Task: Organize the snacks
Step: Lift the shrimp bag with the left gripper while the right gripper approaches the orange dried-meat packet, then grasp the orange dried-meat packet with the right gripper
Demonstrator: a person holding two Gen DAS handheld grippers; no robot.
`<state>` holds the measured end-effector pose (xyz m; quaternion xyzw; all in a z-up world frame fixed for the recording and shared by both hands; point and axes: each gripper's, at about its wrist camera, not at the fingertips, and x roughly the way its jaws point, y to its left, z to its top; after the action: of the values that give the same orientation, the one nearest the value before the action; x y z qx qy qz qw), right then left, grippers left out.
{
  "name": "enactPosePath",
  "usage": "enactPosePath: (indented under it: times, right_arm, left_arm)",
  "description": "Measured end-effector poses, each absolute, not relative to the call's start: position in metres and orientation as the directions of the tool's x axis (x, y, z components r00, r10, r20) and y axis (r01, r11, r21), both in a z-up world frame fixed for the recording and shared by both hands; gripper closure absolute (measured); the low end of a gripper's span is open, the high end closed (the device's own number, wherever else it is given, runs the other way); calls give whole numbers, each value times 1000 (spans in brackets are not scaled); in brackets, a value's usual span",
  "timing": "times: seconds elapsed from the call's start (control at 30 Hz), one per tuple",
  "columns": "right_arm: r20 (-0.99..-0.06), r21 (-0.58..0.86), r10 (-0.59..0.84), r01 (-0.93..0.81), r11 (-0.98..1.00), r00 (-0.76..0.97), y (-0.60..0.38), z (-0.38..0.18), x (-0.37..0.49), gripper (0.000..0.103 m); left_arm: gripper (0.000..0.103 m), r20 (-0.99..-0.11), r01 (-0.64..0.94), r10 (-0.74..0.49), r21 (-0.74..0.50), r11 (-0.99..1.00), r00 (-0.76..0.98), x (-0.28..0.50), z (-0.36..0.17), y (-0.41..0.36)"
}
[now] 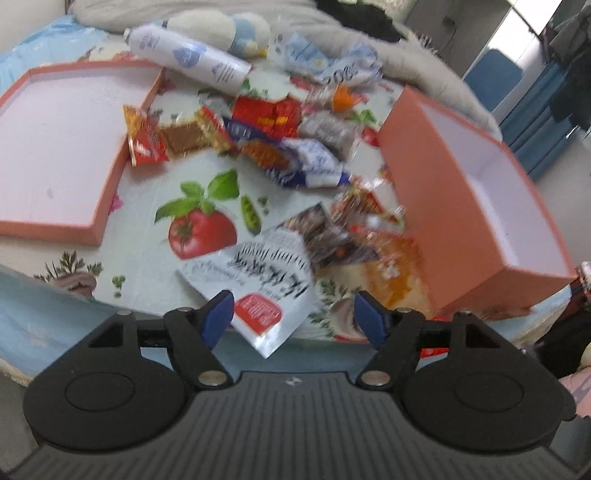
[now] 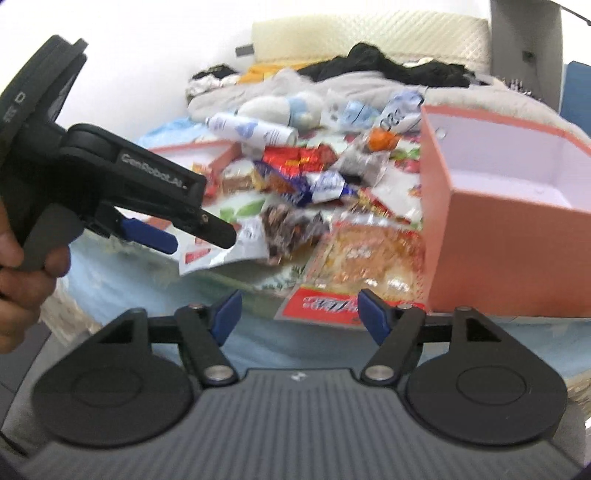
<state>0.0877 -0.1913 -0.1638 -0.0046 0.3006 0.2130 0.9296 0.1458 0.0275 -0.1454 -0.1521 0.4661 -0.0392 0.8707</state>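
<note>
Salmon-pink cardboard makes up the deep box standing at the right of the bed, its white inside bare as far as shows. Its shallow lid lies upturned at the left, well apart from it. Between the two, on a cloth printed with tomatoes and leaves, a loose heap of snack packets is scattered: red, orange, blue-and-white and clear wrappers, too blurred to read. A white spray can lies on its side behind the heap, with a soft toy beyond it.

Nearest the left gripper lies a white pouch with black lettering and a red label; its corner hangs over the cloth's edge between the blue pads, and the jaws stand wide with neither pad pressing on it.

From the right wrist view, the right gripper is also spread wide, holding nothing. Just ahead of it a clear bag of golden snacks with a red band lies against the box's near wall. A hand grips the other tool at the left edge.
</note>
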Motion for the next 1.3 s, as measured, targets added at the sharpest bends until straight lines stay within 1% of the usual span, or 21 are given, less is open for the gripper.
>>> enactPosePath:
  times: [0.1, 0.13, 0.2, 0.3, 0.4, 0.53, 0.6, 0.73, 0.8, 0.97, 1.0, 1.1, 1.3]
  right_arm:
    - [-516, 128, 402, -396, 909, 756, -194, -153, 85, 32]
    - [-500, 124, 398, -392, 912, 769, -195, -150, 85, 32]
    - [-485, 112, 375, -369, 923, 790, -196, -148, 91, 28]
    - [-523, 120, 330, -316, 941, 786, -194, -156, 108, 27]
    - [-577, 94, 266, -261, 961, 772, -188, -169, 123, 27]
    - [-597, 69, 224, -229, 971, 770, -178, -180, 134, 27]
    - [-607, 39, 190, -210, 977, 771, -172, -184, 137, 20]
    - [-634, 2, 138, -176, 984, 761, -164, -192, 143, 20]
    - [-646, -28, 101, -156, 987, 756, -161, -196, 145, 20]
    - [-682, 9, 93, -119, 993, 725, -163, -207, 157, 20]
    - [-695, 31, 103, -113, 993, 711, -166, -209, 160, 20]
    - [-725, 62, 119, -108, 992, 678, -170, -218, 167, 20]
    - [-713, 39, 133, -150, 988, 688, -170, -226, 166, 19]
  left_arm:
    - [23, -776, -64, -227, -325, 944, 589, 146, -131, 29]
    - [20, -767, -56, -229, -326, 944, 600, 148, -128, 29]
    - [18, -766, -48, -211, -300, 953, 608, 154, -127, 29]
    - [17, -769, -6, -209, -267, 964, 605, 168, -134, 27]
    - [17, -795, 45, -202, -216, 975, 572, 188, -150, 20]
    - [17, -822, 97, -171, -141, 985, 544, 207, -172, 14]
    - [17, -819, 133, -176, -123, 983, 547, 213, -179, 12]
    - [19, -829, 166, -148, -68, 984, 540, 222, -190, 9]
    - [19, -840, 165, -150, -74, 984, 521, 226, -197, 11]
    - [19, -856, 158, -135, -63, 985, 499, 226, -212, 13]
    - [22, -860, 152, -140, -73, 986, 491, 226, -215, 15]
    - [23, -858, 137, -153, -97, 986, 490, 224, -220, 19]
    - [32, -851, 119, -148, -101, 988, 504, 220, -220, 14]
